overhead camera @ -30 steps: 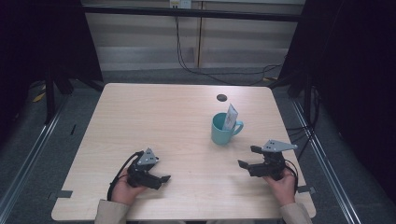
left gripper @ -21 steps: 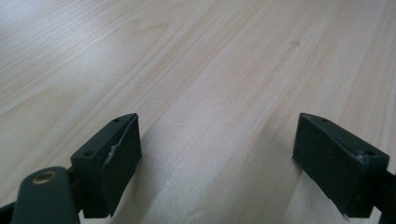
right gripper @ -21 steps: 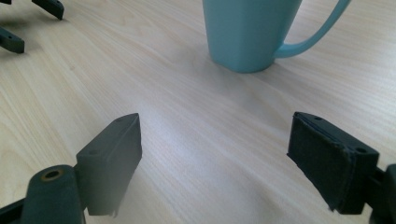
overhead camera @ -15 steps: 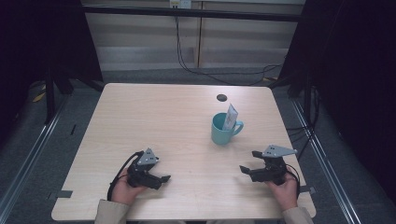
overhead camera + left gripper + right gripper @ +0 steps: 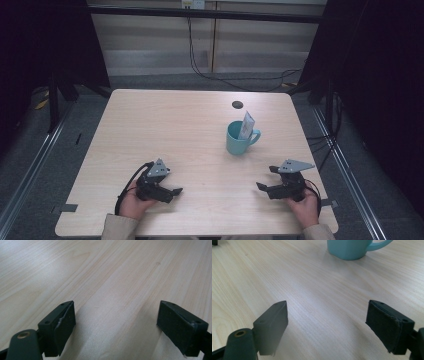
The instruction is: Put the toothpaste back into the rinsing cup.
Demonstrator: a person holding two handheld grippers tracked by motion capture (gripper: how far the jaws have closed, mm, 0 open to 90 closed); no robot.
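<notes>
Jaws spread wide and empty on both the left gripper [image 5: 172,191] and right gripper [image 5: 265,180], each low over the table [image 5: 165,130], with the mug [image 5: 239,139] well ahead of the right gripper, a packet [image 5: 246,125] standing in it.

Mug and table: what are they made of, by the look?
Mug: probably glazed ceramic, though plastic is possible; smooth teal wall with a soft sheen in the right gripper view. Table: light wood or wood-look laminate, matte; long grain lines run across it.
</notes>
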